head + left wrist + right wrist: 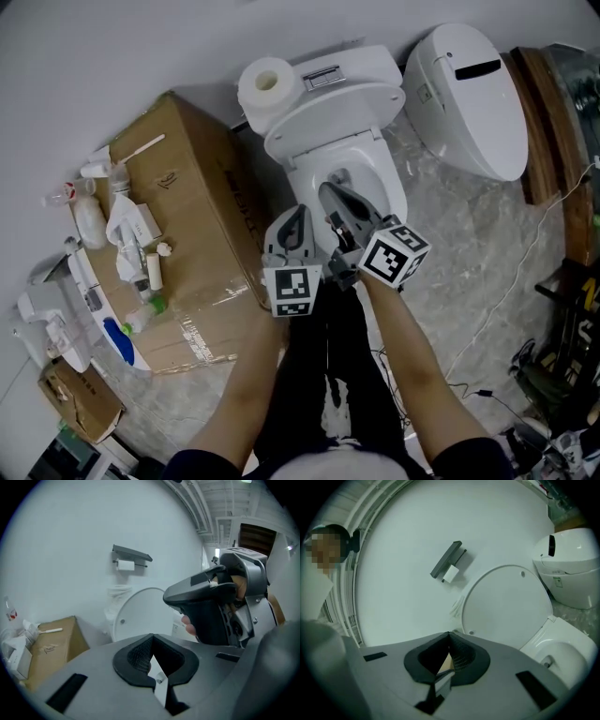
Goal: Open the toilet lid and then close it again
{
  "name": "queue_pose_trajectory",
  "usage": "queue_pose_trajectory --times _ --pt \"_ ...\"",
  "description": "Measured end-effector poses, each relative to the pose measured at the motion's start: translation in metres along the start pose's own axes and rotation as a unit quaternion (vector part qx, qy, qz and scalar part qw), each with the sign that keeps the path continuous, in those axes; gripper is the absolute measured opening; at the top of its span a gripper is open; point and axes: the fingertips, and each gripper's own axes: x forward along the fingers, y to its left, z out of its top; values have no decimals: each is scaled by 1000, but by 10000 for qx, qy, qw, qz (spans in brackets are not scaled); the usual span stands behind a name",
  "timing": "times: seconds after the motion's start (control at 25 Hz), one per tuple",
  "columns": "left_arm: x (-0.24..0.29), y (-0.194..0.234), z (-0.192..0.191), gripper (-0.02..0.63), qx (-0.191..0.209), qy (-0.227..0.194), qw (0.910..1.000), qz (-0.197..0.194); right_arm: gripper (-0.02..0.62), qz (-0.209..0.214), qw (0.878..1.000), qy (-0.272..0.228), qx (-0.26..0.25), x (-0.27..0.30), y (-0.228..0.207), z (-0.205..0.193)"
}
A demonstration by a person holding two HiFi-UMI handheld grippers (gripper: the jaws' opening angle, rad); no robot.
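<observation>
The toilet (302,161) stands against the wall with its bowl (364,184) exposed. A cardboard box (187,187) sits to the left of the toilet and is not part of the job. The lid (323,111) is up, leaning back on the toilet's tank (342,66), so we judge the opening half done and only closing left. Both tools are at the toilet's front edge, apart from the lid. The left tool (152,639) has its jaws together with nothing between them. The right tool (449,637) is closed too and empty, and the raised lid is ahead of it. A paper roll (270,84) sits on the tank's left end. Our guess for the next move is to reach the lid's top edge and tip it forward.
</observation>
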Motion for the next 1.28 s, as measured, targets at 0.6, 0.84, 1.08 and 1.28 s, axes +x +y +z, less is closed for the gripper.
queue_pose_trajectory --times 0.6,0.84,1.08,1.28 --pt "-11 -2 -7 5 -211 -103 9997 -7 8 -269 9781 889 -1863 -13 5 -32" --pt "-12 3 -5 4 -355 -153 9992 34 8 -594 8648 1463 -4766 2 9 -8" --pt "-5 5 1 5 -461 -212 9987 70 9 -987 7487 1490 -6383 19 10 41" --pt "0 9 0 5 -499 -147 9986 63 22 -1123 6879 1561 -6998 38 -1 62"
